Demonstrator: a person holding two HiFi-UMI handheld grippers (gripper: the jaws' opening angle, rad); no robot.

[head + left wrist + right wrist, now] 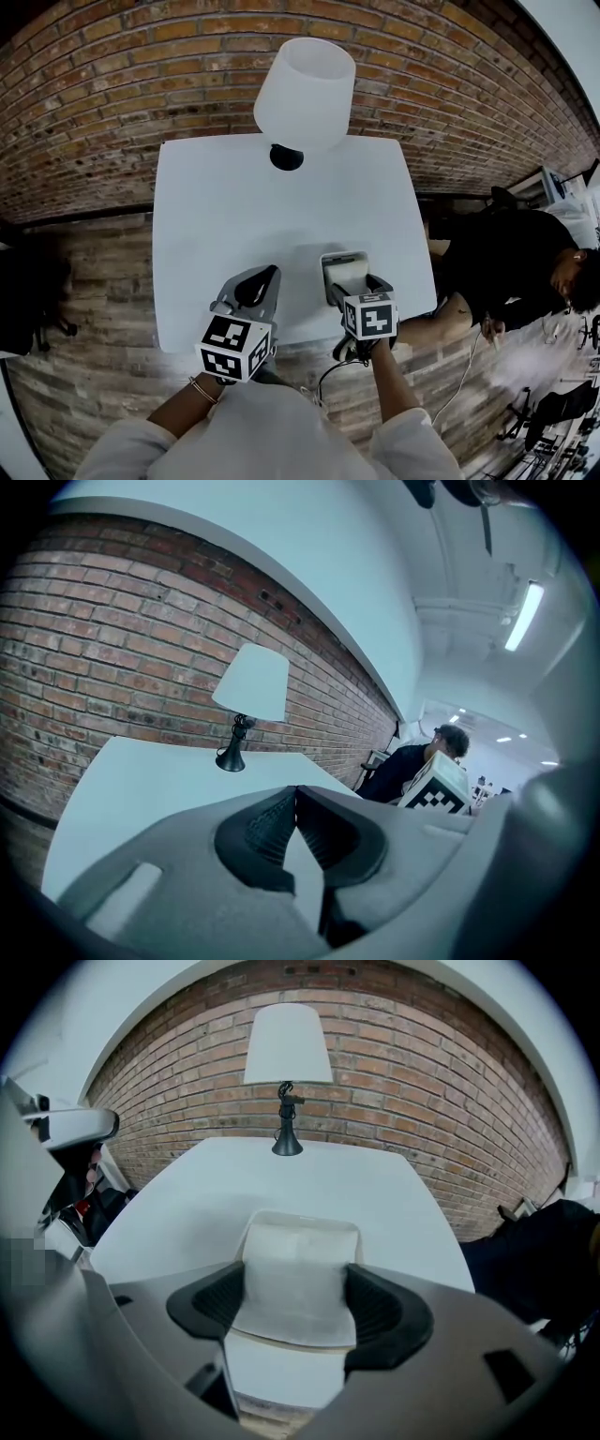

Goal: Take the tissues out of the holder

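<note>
White table [206, 234] against brick wall: holder [302, 1220] sits at 5 o'clock near the front edge. Right gripper [295, 1290] clamps the tissues [298, 1255] by both sides. Draw them straight up with even pressure; brace the holder from 9 o'clock with the left gripper [295, 791], now clenched and empty
</note>
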